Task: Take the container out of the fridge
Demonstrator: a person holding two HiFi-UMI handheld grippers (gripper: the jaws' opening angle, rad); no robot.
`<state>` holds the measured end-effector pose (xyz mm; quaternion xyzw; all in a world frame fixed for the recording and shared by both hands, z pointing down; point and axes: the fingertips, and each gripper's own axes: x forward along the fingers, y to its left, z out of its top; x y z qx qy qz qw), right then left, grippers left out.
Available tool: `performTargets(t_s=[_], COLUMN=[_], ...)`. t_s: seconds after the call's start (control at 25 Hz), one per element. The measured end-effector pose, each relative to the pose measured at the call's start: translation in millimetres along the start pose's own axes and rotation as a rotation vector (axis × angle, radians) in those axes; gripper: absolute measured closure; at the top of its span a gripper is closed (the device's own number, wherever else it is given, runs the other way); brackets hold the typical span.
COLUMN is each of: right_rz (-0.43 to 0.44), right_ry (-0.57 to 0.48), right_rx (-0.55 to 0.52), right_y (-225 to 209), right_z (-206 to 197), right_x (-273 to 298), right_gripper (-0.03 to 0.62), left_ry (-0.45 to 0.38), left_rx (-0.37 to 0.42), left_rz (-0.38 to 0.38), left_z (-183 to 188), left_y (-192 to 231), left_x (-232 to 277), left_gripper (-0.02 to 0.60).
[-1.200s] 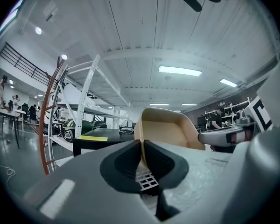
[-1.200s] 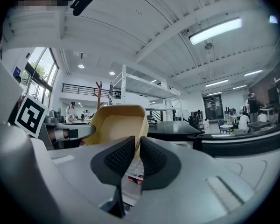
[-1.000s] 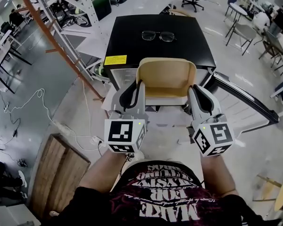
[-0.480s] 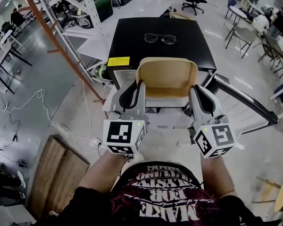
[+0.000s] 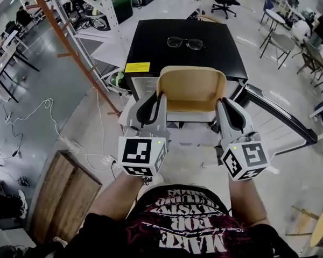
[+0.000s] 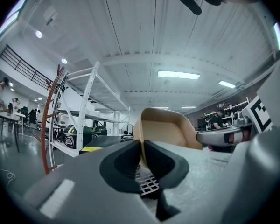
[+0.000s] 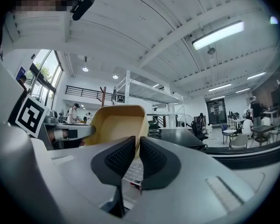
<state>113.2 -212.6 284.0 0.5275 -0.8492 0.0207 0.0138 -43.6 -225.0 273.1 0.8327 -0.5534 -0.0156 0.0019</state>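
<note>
While at fridge (image 5: 151, 47) front edge, container (image 5: 191, 90) rims in both hand-held grippers (image 5: 161, 94) (image 5: 222, 100)

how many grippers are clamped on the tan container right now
2. The left gripper is shut on the left wall of the container. The right gripper is shut on its right wall. No other gripper is in view.

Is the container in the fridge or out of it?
Out. The left tongs and right tongs clamp its side walls, holding the container in open air before the fridge, whose door stands open.
</note>
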Motion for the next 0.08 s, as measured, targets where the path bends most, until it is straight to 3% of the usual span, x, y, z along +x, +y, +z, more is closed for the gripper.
performTargets(t_s=[0.08], right_rz=[0.004], right_ry=[-0.001], right_rx=[0.001], right_y=[0.1], right_z=[-0.8], right_x=[-1.9], right_gripper=[0.538], left_ry=[-0.001], left_rx=[0.002], left_rz=[0.003], left_z=[-0.2], left_y=[-1.7], left_x=[-1.7], left_gripper=[0.555])
